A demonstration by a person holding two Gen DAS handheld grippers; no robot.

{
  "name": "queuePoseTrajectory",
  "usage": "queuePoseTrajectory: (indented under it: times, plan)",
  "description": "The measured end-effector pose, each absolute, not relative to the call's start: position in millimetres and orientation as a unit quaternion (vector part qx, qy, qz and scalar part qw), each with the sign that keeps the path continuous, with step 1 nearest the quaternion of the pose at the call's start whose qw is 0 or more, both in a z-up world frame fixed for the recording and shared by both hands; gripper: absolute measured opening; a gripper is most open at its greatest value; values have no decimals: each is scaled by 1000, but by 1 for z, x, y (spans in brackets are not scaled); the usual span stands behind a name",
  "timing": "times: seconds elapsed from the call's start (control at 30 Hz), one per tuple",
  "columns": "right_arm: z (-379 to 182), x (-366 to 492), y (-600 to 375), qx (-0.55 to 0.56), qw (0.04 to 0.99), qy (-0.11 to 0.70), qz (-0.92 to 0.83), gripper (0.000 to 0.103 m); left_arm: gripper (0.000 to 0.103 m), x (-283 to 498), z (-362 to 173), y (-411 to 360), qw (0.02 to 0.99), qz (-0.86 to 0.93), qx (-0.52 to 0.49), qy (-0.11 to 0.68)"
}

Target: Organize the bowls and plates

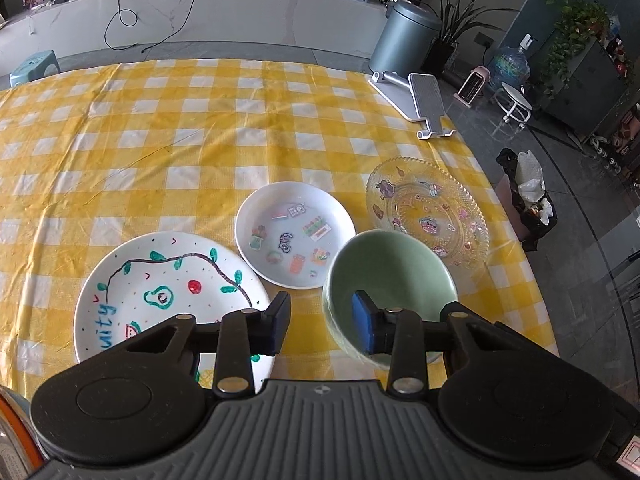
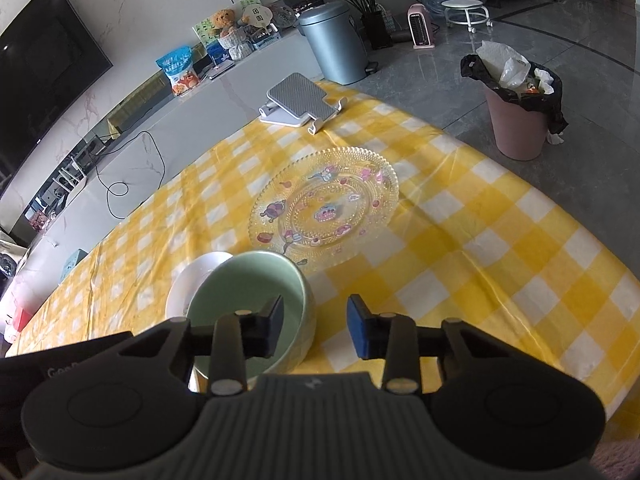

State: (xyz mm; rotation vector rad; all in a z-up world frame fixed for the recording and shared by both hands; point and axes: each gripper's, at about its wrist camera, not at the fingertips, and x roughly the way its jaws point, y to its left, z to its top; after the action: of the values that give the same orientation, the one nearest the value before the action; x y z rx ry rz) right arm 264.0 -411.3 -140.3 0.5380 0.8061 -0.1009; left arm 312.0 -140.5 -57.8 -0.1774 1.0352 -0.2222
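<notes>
A pale green bowl stands at the near right of the yellow checked table. My left gripper is open, its right finger inside the bowl and its left finger outside the bowl's left wall. A white plate with stickers lies behind it, a white plate with drawn fruit to the left, a clear glass plate with stickers to the right. In the right wrist view my right gripper is open, its left finger inside the green bowl, its right finger outside. The glass plate lies beyond.
A white and grey phone stand sits at the table's far right corner and also shows in the right wrist view. Past the table's right edge stand a grey bin and a pink waste bin on the floor.
</notes>
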Motion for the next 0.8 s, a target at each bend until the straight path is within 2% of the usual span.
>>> queuePoseTrajectory:
  times: [0.13,0.37,0.53,0.8]
  plan:
    - [-150,271,-411,267,879,393,-41,23,33,321,-69,-146,855,-101,-78,503]
    - [-161,279,-411,274,875,398,-36,18,23,329,-81,-151,853,-101,-70,508]
    - [-163,281,-409,272,877,394,-29,11,9,329,-83,-159,856,-109,-56,503]
    - [-161,278,-405,262,877,401,-35,9,7,325,-79,-163,857,-102,-48,503]
